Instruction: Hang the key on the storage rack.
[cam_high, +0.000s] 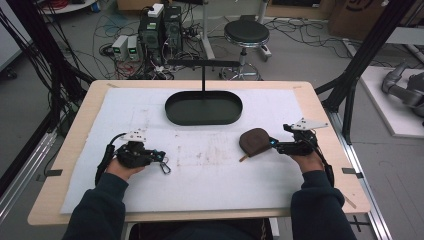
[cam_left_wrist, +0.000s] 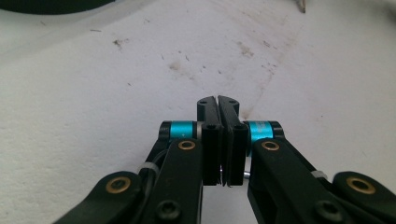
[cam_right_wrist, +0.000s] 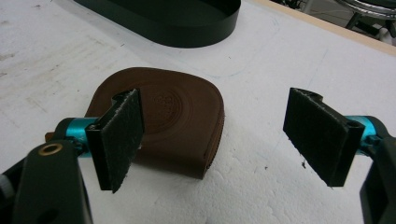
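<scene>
A brown leather pouch (cam_high: 254, 141) lies flat on the white mat, right of centre. My right gripper (cam_high: 274, 145) is just to its right and stands open. In the right gripper view the pouch (cam_right_wrist: 177, 121) sits ahead of the spread jaws and partly behind the left pad (cam_right_wrist: 119, 135), and neither pad presses on it. My left gripper (cam_high: 158, 154) rests at the left of the mat, with a small metal clip (cam_high: 164, 167) by its tips. Its pads (cam_left_wrist: 218, 100) are closed flush together. I cannot tell whether the clip is pinched.
A black oval tray (cam_high: 203, 118) with an upright T-shaped stand (cam_high: 203, 64) sits at the back centre of the mat; its wall (cam_right_wrist: 187, 32) lies beyond the pouch. The white mat (cam_high: 210, 175) covers most of the wooden table. A stool and cables are on the floor beyond.
</scene>
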